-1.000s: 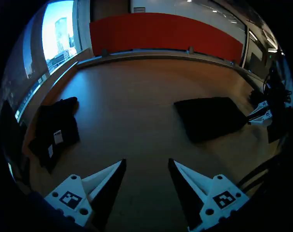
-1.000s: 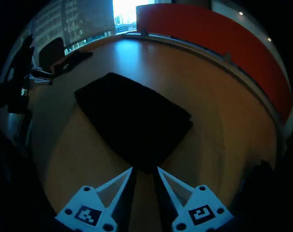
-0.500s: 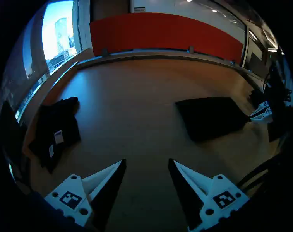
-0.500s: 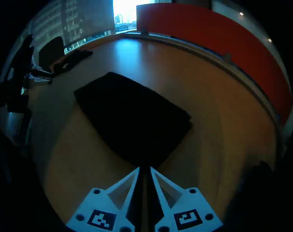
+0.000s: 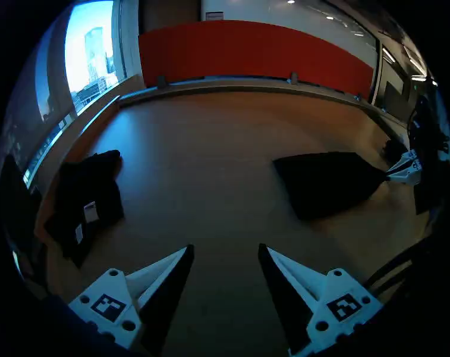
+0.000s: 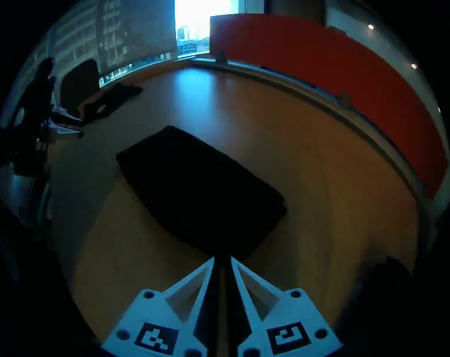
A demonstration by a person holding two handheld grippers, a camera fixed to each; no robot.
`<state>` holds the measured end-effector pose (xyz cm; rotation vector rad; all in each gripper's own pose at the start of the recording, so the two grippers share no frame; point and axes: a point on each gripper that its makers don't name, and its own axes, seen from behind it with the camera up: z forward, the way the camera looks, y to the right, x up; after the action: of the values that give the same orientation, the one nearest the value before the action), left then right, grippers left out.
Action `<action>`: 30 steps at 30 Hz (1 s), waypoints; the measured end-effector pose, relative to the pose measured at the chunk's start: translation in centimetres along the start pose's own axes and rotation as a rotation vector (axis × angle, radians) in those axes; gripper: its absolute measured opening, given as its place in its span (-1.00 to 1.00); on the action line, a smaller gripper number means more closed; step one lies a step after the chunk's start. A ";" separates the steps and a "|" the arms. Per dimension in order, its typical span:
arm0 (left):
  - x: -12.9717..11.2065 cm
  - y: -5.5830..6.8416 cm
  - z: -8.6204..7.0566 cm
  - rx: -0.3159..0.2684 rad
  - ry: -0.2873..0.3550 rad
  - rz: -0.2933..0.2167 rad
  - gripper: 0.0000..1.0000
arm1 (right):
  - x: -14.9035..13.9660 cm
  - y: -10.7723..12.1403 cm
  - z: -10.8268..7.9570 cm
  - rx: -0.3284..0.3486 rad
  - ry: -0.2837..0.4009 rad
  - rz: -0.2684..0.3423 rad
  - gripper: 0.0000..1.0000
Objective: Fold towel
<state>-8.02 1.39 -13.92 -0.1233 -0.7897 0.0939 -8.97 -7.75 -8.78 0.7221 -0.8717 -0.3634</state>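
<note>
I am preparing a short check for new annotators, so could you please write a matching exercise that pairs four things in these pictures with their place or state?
Things:
1. towel
2. left gripper
3. right gripper
4. red panel

Places and states:
A. open, above bare table
B. standing along the table's far edge
C. black, lying on the table with one corner pinched
D. shut on a corner of cloth

Pairs: 1-C, 2-A, 3-D, 4-B
</note>
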 end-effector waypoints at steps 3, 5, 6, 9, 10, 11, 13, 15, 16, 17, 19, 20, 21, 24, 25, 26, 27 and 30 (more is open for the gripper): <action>0.2 0.2 0.0 -0.004 0.002 0.001 0.59 | 0.4 0.2 -0.7 -0.007 0.009 -0.008 -0.91; 0.2 0.3 0.1 -0.006 0.003 0.002 0.59 | 0.7 0.4 -1.3 -0.011 0.013 -0.012 -0.91; 0.3 0.3 0.1 -0.007 0.003 0.002 0.59 | 0.8 0.5 -1.5 -0.013 0.015 -0.013 -0.91; 0.4 0.5 0.1 -0.012 0.004 0.000 0.59 | 1.3 0.8 -2.4 -0.020 0.027 -0.016 -0.91; 0.5 0.6 0.1 -0.013 0.005 0.000 0.59 | 1.5 1.0 -2.7 -0.025 0.032 -0.018 -0.91; 0.5 0.6 0.1 -0.014 0.006 0.000 0.59 | 1.6 1.2 -3.0 -0.031 0.036 -0.021 -0.91; 0.6 0.7 0.1 -0.016 0.007 0.001 0.58 | 1.9 1.5 -3.6 -0.040 0.044 -0.026 -0.91; 0.7 0.8 0.2 -0.018 0.007 0.003 0.59 | 2.2 1.8 -4.2 -0.048 0.051 -0.031 -0.91; 0.7 0.8 0.2 -0.019 0.007 0.004 0.59 | 2.4 1.9 -4.4 -0.052 0.054 -0.034 -0.91; 0.8 0.8 0.3 -0.020 0.008 0.005 0.59 | 2.5 2.1 -4.7 -0.056 0.057 -0.037 -0.91; 0.8 0.9 0.3 -0.021 0.008 0.006 0.59 | 2.8 2.3 -5.2 -0.062 0.063 -0.042 -0.91; 0.9 1.0 0.3 -0.023 0.008 0.006 0.59 | 3.0 2.4 -5.5 -0.066 0.068 -0.044 -0.91; 0.9 1.0 0.3 -0.024 0.008 0.007 0.59 | 3.2 2.5 -5.7 -0.069 0.071 -0.046 -0.91; 1.1 1.3 0.4 -0.027 0.009 0.010 0.59 | 4.0 2.8 -6.4 -0.078 0.087 -0.051 -0.91; 1.1 1.3 0.4 -0.028 0.010 0.011 0.59 | 4.2 2.9 -6.6 -0.080 0.091 -0.054 -0.91; 1.1 1.3 0.4 -0.029 0.010 0.012 0.59 | 4.4 2.9 -6.9 -0.082 0.096 -0.058 -0.90; 1.2 1.4 0.4 -0.029 0.011 0.013 0.59 | 4.6 3.0 -7.1 -0.085 0.100 -0.061 -0.90; 1.1 1.5 0.5 -0.032 0.010 0.012 0.59 | 4.9 3.1 -7.2 -0.085 0.101 -0.073 -0.90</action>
<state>-7.64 3.09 -12.98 -0.1583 -0.7810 0.0918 -0.22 -5.28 -6.98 0.6891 -0.7317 -0.4226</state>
